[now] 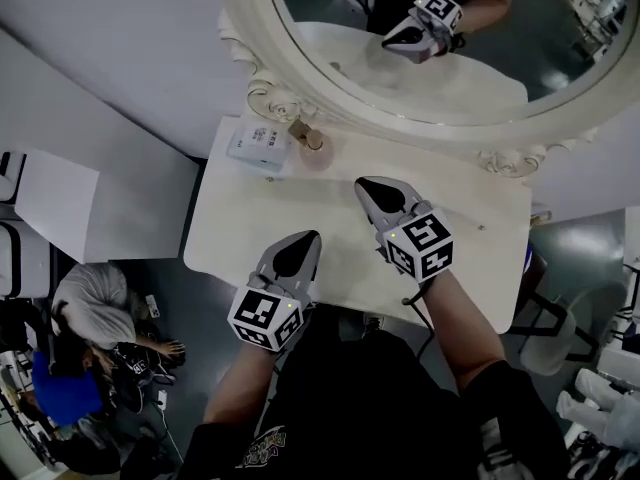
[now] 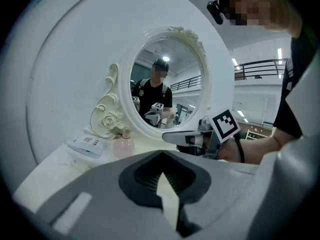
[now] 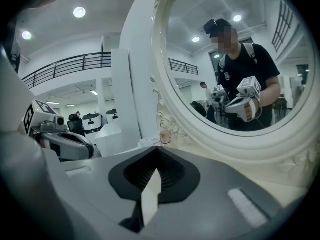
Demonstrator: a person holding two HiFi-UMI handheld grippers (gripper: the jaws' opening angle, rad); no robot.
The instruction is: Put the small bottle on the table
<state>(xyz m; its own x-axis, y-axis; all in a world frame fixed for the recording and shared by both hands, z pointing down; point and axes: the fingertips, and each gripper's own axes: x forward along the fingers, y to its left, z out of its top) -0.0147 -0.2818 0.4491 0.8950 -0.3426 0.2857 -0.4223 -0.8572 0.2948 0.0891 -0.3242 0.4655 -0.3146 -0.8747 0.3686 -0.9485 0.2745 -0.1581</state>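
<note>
White worktop already bore the small pink bottle; left gripper and right gripper hovered, fingers pressed together on nothing, so placement looked finished, retreat next.

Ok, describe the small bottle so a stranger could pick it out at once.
Start at the oval white-framed mirror on the cream table. At its lower left scroll stands a small round pale-pink bottle with a brownish cap. Its neighbour is a flat white box; the bottle alone is round and pink.
</note>
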